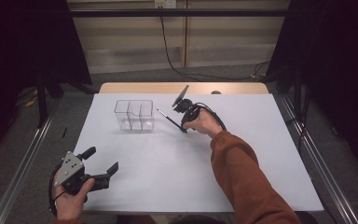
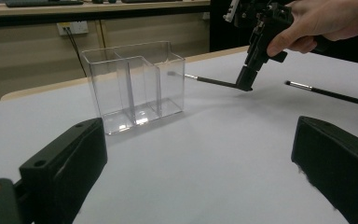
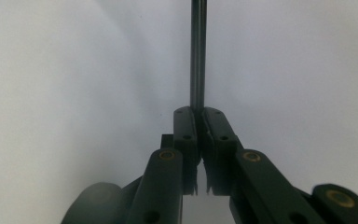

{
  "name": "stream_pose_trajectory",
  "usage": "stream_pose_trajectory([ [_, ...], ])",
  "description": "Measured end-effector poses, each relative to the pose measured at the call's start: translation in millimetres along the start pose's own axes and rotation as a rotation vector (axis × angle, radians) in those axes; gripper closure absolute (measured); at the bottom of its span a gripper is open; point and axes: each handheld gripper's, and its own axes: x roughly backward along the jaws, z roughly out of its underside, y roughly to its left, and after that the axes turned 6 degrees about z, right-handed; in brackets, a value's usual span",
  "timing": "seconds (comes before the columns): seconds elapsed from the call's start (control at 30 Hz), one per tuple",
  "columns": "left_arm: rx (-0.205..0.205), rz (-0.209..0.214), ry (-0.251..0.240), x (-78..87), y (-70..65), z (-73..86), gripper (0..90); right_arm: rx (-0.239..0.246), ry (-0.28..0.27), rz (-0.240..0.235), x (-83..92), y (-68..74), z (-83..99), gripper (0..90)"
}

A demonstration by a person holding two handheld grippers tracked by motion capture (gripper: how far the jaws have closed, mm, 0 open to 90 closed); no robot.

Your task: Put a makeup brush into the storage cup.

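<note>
Right hand-held gripper (image 1: 183, 129) clamps thin brush (image 1: 168, 118) beside clear organizer (image 1: 134, 115) — left hand-held gripper (image 1: 103, 161) spread, empty.

White-topped table (image 1: 261, 186); grey floor (image 1: 135, 77); beige wall (image 1: 121, 42); dark, perhaps curtained, sides.

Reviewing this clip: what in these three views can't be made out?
- Brush tip: blurred behind the clear organizer wall in the left gripper view; too small in the high view.
- Second brush: handle cut off by the right edge of the left gripper view.
- Brush's far end: cut off by the top edge of the right gripper view, above the right tool.
</note>
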Motion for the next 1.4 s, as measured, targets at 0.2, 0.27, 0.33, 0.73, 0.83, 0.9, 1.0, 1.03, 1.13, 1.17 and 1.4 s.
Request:
stream_pose_trajectory([
  [0.2,0.001,-0.003,0.0,0.1,0.0,0.0,3.3,-0.024,-0.059,-0.01,4.3,0.7,2.8,84.7],
  [0.27,0.002,-0.002,-0.001,0.0,0.0,0.0,3.3,-0.027,-0.072,-0.011,5.9,0.2,4.1,84.7],
  [0.33,0.001,-0.003,-0.001,0.1,-0.1,0.0,3.3,-0.056,-0.083,-0.014,7.6,0.9,5.3,84.7],
  [0.73,-0.001,-0.005,0.0,0.1,0.2,-0.1,3.3,-0.076,-0.216,-0.043,9.9,-0.7,16.7,84.7],
  [0.83,0.0,-0.005,-0.001,0.2,0.2,-0.1,3.3,-0.092,-0.253,-0.039,11.9,-0.8,19.1,84.7],
  [0.9,0.001,-0.005,-0.002,0.2,0.4,-0.1,3.3,-0.09,-0.272,-0.038,12.4,-0.9,20.8,84.7],
  [1.0,0.001,-0.006,-0.003,0.3,0.1,-0.2,3.3,-0.098,-0.301,-0.041,12.4,-1.0,24.2,84.7],
  [1.03,0.0,-0.006,-0.002,0.4,0.2,-0.3,3.3,-0.1,-0.316,-0.042,12.5,-1.1,25.3,84.7],
  [1.13,0.002,-0.008,-0.002,0.8,0.3,-0.2,3.3,-0.106,-0.355,-0.045,13.6,-0.6,27.9,84.7],
  [1.17,-0.001,-0.009,-0.002,0.9,0.5,-0.3,3.3,-0.111,-0.371,-0.044,13.9,-0.3,29.3,84.6],
  [1.4,-0.002,-0.008,-0.003,0.9,0.5,-0.5,3.3,-0.118,-0.451,-0.051,12.1,-1.4,37.5,84.7],
])
